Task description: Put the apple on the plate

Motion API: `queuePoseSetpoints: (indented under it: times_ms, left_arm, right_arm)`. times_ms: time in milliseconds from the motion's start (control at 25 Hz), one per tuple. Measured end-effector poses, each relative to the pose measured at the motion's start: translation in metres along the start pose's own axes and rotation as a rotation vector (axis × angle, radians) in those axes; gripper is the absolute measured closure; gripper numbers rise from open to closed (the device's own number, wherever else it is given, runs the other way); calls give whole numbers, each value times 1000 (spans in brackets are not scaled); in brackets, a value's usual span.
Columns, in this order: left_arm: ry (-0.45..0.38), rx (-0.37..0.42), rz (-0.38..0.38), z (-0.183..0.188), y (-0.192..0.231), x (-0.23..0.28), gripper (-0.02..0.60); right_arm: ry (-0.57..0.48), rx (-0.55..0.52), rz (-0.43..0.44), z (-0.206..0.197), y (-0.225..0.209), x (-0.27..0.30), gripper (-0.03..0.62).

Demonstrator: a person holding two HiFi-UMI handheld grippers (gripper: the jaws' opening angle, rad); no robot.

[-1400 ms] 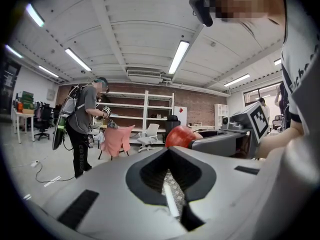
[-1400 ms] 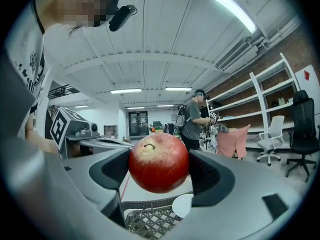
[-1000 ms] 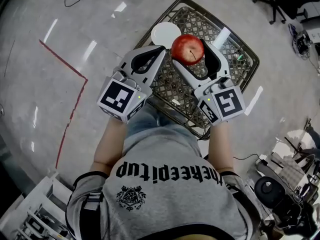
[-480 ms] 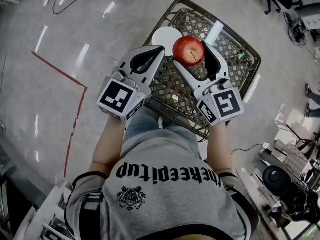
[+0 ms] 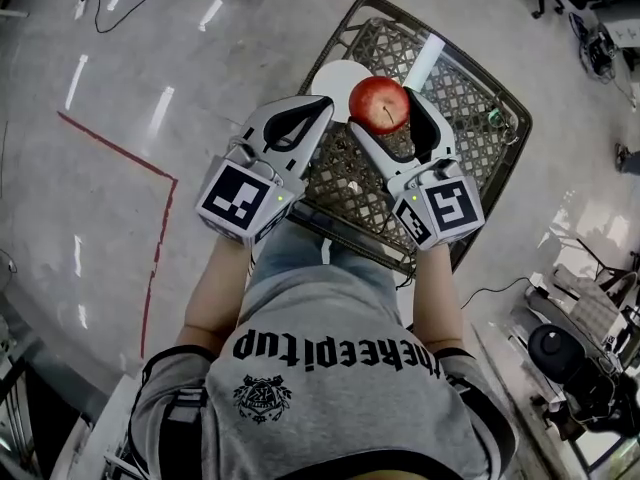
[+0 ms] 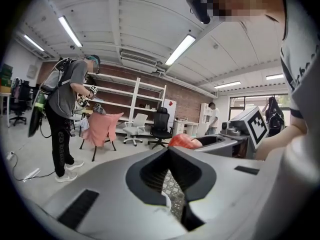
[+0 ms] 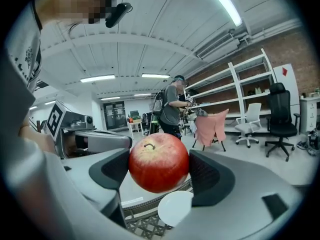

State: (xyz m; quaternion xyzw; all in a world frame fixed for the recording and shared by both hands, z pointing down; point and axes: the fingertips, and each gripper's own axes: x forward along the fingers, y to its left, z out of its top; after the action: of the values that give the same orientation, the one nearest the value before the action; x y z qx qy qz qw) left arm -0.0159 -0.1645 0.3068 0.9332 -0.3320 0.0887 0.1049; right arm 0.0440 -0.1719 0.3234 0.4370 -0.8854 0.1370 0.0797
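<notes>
the right gripper [image 5: 388, 118] is clamped on a red apple [image 5: 378, 103], one jaw on each side of it, stalk up, as the right gripper view shows plainly. the apple hangs above a wire shopping cart [image 5: 470, 98], clear of its mesh. a white plate [image 5: 335, 76] lies inside the cart; in the head view the apple overlaps the plate's right edge, and in the right gripper view the plate sits below the fruit.

the left gripper [image 5: 318, 113] has its jaws together at the tips with nothing between them, held just left of the apple over the cart's near rim.

each gripper carries a cube with black square markers. the person's grey shirt [image 5: 340, 368] bears the print "thekeepitup", upside down from the head view. a red tape line [image 5: 150, 163] runs across the floor.
</notes>
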Motion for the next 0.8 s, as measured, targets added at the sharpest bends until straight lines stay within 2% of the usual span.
queuePoseSetpoints:
  times_ms: [160,400,800]
  left_arm:
    - [4,-10,-16,-1,5,3,569]
    - [14,-32,-44,-24,25,13,569]
    - [22,-66,-34,-46,54,14,569]
  right_arm:
    - [18,26,-17,-8,-6,9,207]
    - [58,52,-39,-43,-15,41,207]
    - [116,85,-42,-75,-18,73,207]
